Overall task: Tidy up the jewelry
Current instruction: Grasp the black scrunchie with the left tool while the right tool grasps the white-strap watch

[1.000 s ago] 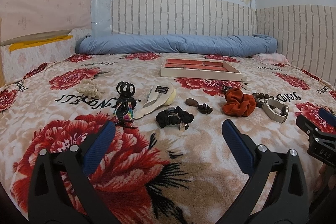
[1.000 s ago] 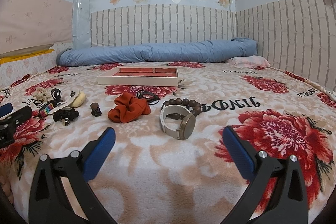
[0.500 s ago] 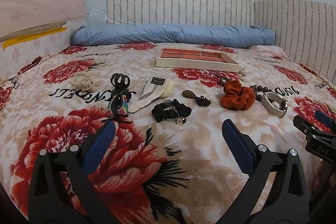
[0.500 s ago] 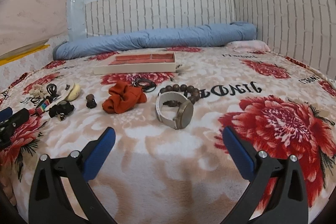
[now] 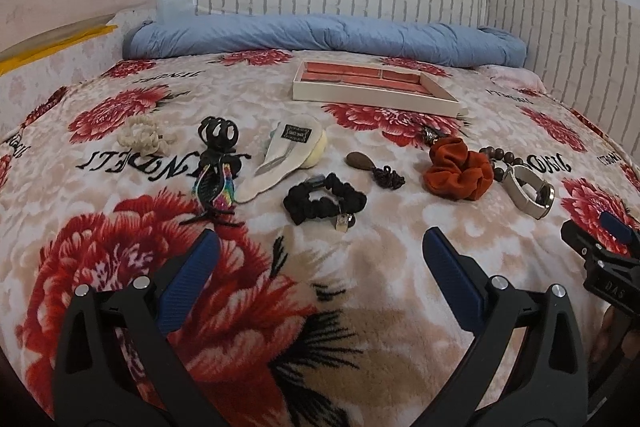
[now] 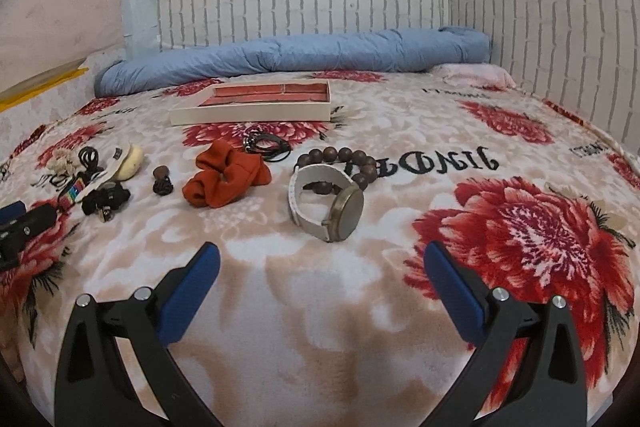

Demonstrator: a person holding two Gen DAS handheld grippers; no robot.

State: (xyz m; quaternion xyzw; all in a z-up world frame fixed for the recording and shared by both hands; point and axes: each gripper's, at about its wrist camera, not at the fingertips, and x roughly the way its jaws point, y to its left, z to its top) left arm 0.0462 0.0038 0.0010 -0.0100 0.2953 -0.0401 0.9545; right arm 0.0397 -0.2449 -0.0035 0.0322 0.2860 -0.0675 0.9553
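A cream tray with red compartments (image 5: 372, 95) (image 6: 248, 115) lies far back on the floral blanket. In a row before it lie a cream claw clip (image 5: 142, 137), a black claw clip (image 5: 218, 135), a rainbow strap (image 5: 216, 187), a cream pouch (image 5: 284, 151), a black scrunchie (image 5: 324, 201), a brown pendant (image 5: 360, 161), an orange scrunchie (image 5: 458, 169) (image 6: 224, 177), a wooden bead bracelet (image 6: 344, 159) and a white-strapped watch (image 6: 326, 201) (image 5: 530, 189). My left gripper (image 5: 320, 259) stands open just short of the black scrunchie. My right gripper (image 6: 320, 263) stands open just short of the watch.
A rolled blue quilt (image 5: 328, 39) lies along the brick-patterned wall behind the tray. A black cord necklace (image 6: 268, 145) sits behind the orange scrunchie. The right gripper's tip (image 5: 600, 247) shows at the left wrist view's right edge, the left gripper's tip (image 6: 24, 223) at the right wrist view's left edge.
Both grippers have moved forward and tilted down toward the blanket, so the items look nearer. Their jaws have stayed open and nothing on the bed has moved.
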